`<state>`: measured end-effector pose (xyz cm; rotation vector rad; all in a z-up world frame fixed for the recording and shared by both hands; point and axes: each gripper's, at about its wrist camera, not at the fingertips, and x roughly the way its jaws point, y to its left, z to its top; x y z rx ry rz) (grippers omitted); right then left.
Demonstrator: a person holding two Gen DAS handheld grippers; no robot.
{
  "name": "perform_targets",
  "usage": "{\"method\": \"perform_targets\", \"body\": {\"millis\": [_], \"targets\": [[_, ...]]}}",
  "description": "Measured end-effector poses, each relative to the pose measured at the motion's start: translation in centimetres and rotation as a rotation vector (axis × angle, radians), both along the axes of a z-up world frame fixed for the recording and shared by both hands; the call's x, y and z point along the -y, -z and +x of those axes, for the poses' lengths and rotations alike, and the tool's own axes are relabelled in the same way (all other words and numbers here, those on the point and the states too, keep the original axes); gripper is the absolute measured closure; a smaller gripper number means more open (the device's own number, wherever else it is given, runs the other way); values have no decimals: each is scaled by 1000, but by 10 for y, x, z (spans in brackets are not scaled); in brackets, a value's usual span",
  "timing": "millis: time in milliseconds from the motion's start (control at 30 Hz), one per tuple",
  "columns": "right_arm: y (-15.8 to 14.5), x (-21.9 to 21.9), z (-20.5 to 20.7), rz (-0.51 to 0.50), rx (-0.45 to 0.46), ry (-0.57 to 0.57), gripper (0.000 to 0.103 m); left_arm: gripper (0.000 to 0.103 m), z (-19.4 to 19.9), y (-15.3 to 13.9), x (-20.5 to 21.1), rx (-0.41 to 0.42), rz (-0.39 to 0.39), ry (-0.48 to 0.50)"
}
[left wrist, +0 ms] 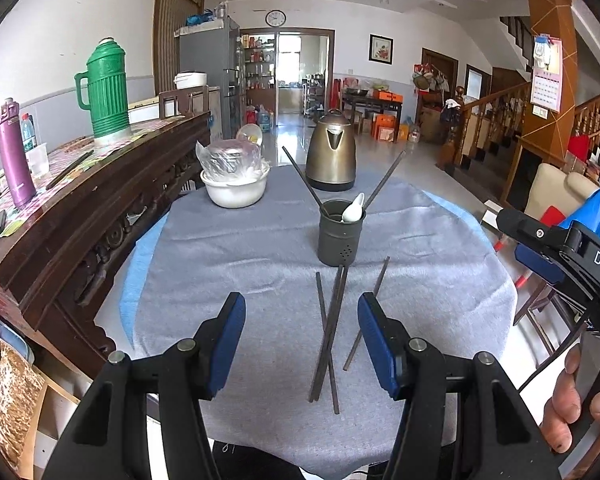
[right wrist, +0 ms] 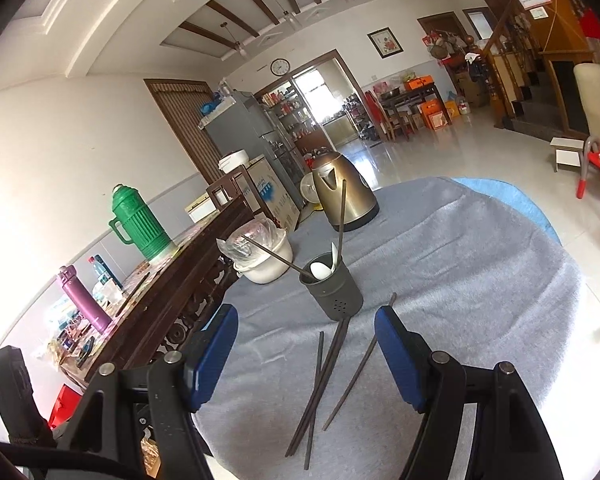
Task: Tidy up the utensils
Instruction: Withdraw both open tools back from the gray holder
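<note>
**Grabbing the loose chopsticks cleanly**

Left gripper [left wrist: 302, 344] is spread, holding nothing. Loose chopsticks [left wrist: 330, 332] lie crossed on the grey cloth [left wrist: 228, 264] just before the utensil holder [left wrist: 340, 236]. I'd pinch one stick mid-length. Right gripper [right wrist: 306, 364] is spread and empty too.

Left tool [left wrist: 302, 344], right tool [right wrist: 306, 360], black arms, blue pads, silver pivot screws, white "DAS" lettering

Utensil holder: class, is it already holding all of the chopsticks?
No: two chopsticks stand in the utensil holder, but four loose chopsticks lie on the cloth.
</note>
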<state>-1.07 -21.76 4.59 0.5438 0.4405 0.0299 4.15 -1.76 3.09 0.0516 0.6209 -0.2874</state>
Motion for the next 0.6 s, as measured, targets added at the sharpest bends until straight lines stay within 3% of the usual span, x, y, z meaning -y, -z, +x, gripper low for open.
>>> {"method": "perform_targets", "body": {"millis": [600], "targets": [[20,-21,14,-7,-58,-55,29,43,19,27,-34,-73,0,-98]]}}
